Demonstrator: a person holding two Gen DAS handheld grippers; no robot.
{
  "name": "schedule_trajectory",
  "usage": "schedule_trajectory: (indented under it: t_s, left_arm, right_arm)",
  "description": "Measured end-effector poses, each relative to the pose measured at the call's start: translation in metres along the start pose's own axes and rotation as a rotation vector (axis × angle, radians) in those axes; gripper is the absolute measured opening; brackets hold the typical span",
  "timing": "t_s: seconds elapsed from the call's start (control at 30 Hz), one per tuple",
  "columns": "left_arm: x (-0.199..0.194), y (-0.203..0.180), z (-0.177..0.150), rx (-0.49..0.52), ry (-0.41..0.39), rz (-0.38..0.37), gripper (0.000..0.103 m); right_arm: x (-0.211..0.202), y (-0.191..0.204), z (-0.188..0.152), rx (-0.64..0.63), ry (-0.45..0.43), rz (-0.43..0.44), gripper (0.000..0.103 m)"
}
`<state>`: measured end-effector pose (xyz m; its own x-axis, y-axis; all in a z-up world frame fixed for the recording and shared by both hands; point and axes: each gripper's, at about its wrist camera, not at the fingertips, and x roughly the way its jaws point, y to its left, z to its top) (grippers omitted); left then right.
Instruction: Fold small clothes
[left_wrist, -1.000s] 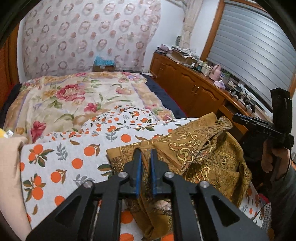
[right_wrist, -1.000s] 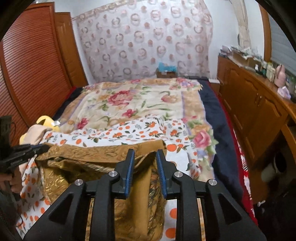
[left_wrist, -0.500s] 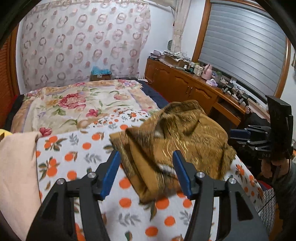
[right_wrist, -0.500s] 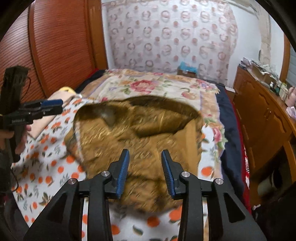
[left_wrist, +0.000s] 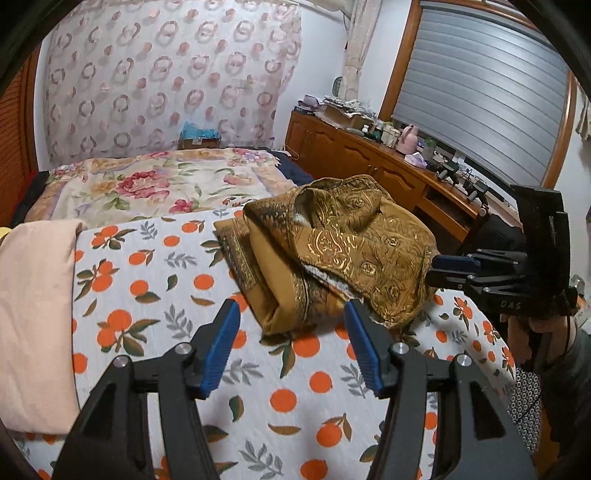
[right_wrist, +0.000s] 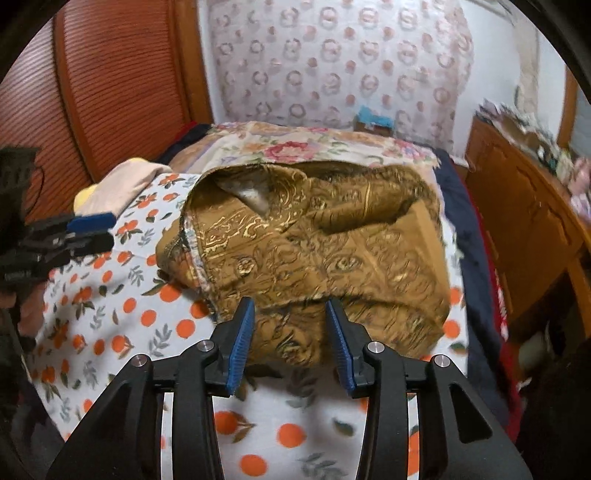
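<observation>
Left tongs (left_wrist: 291, 345) spread, nothing between the pads; right tongs (right_wrist: 290, 341) spread and opening, pads astride the near hem of the garment (right_wrist: 314, 251) but not pressing it. Garment: gold-brown brocade piece, lumpy rough fold, lies on the orange-print sheet (left_wrist: 155, 295) on the bed.

Key relation: from the left tongs it sits just ahead and a bit right, near edge beside the right pad, long axis running away toward the far right. From the right tongs it is dead ahead, wider than the gap. Right tongs nearer, so likely first to regrip.

Left view shows the layered near edge with plain lining, a peach cloth (left_wrist: 33, 314) at left, and the right tongs at the garment's far side. Right view, slightly blurred, shows the top face, an open pocket at the far-left corner, and the left tongs apart from the cloth.
</observation>
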<state>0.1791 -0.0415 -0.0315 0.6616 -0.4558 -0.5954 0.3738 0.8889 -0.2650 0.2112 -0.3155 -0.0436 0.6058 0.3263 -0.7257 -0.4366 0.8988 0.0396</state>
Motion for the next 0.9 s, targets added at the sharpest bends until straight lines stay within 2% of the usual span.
schedule_trajectory:
  t_s: [0.2, 0.3, 0.4, 0.5, 0.53, 0.57, 0.63, 0.67, 0.77, 0.9]
  left_arm:
    - [-0.002, 0.0, -0.006, -0.017, 0.004, -0.011, 0.058]
    - [-0.004, 0.0, -0.009, -0.015, 0.005, -0.016, 0.058]
    - [-0.006, 0.0, -0.011, -0.014, 0.005, -0.016, 0.058]
    - [-0.007, 0.002, -0.012, -0.02, 0.002, -0.013, 0.058]
    - [-0.007, 0.005, -0.013, -0.024, 0.002, -0.011, 0.058]
    - [-0.007, 0.006, -0.014, -0.028, 0.002, -0.009, 0.058]
    - [-0.006, 0.009, -0.013, -0.035, 0.004, -0.007, 0.058]
    - [-0.005, 0.01, -0.013, -0.036, 0.006, -0.006, 0.058]
    - [-0.003, 0.011, -0.01, -0.03, 0.013, -0.001, 0.058]
    - [0.008, 0.009, -0.002, -0.012, 0.031, 0.002, 0.058]
  right_arm:
    - [0.006, 0.004, -0.007, 0.133, -0.012, -0.024, 0.041]
    - [0.008, 0.01, -0.007, 0.157, -0.023, -0.058, 0.041]
    - [0.015, 0.015, -0.009, 0.136, -0.021, -0.17, 0.041]
    - [0.021, 0.013, -0.013, 0.12, -0.019, -0.236, 0.04]
    - [0.022, 0.01, -0.015, 0.126, -0.019, -0.235, 0.035]
    - [0.022, 0.006, -0.016, 0.133, -0.019, -0.222, 0.02]
    - [0.021, 0.0, -0.016, 0.143, -0.026, -0.191, 0.006]
    - [0.018, -0.003, -0.016, 0.144, -0.037, -0.172, 0.002]
    - [0.005, -0.006, -0.007, 0.143, -0.086, -0.134, 0.0]
    - [-0.014, -0.022, 0.025, 0.15, -0.158, -0.113, 0.0]
